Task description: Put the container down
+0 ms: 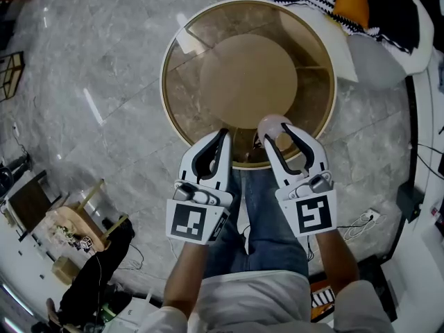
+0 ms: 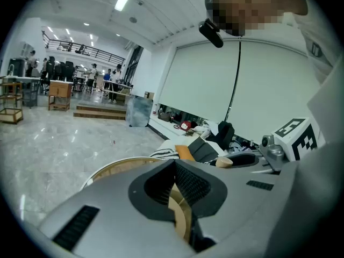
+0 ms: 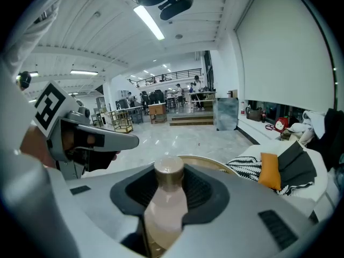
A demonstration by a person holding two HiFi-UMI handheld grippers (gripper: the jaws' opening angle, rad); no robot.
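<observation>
Pink bottle: the container (image 3: 164, 208) stands upright between the right gripper's jaws, its tan cap (image 3: 169, 172) poking up above them.
Right gripper: this gripper (image 1: 276, 132) has its jaws pinching the bottle round the body, and the grip looks firm.
Left gripper: this gripper (image 1: 223, 136) has its jaws pressed together on nothing, and it hangs just beside the right one.
Bench: the round, gold-rimmed glass top (image 1: 182, 89) fills the upper middle of the head view.
Where it hangs: the bottle sits right over the near rim at lower centre, just above the person's jeans (image 1: 260, 214). Whether its base touches the glass, I cannot tell.
Risk one: that spot is very close to the edge. If the jaws let go there, a tall narrow bottle could rock off the rim onto the knees or the marble floor (image 1: 104, 82).
Risk two: if the jaws spread before the base is flat, the bottle drops, knocks the glass and probably topples.
Risk three: pulling the jaws back low could clip the body and drag it over.
Risk four: the left gripper is close enough to nudge it.
</observation>
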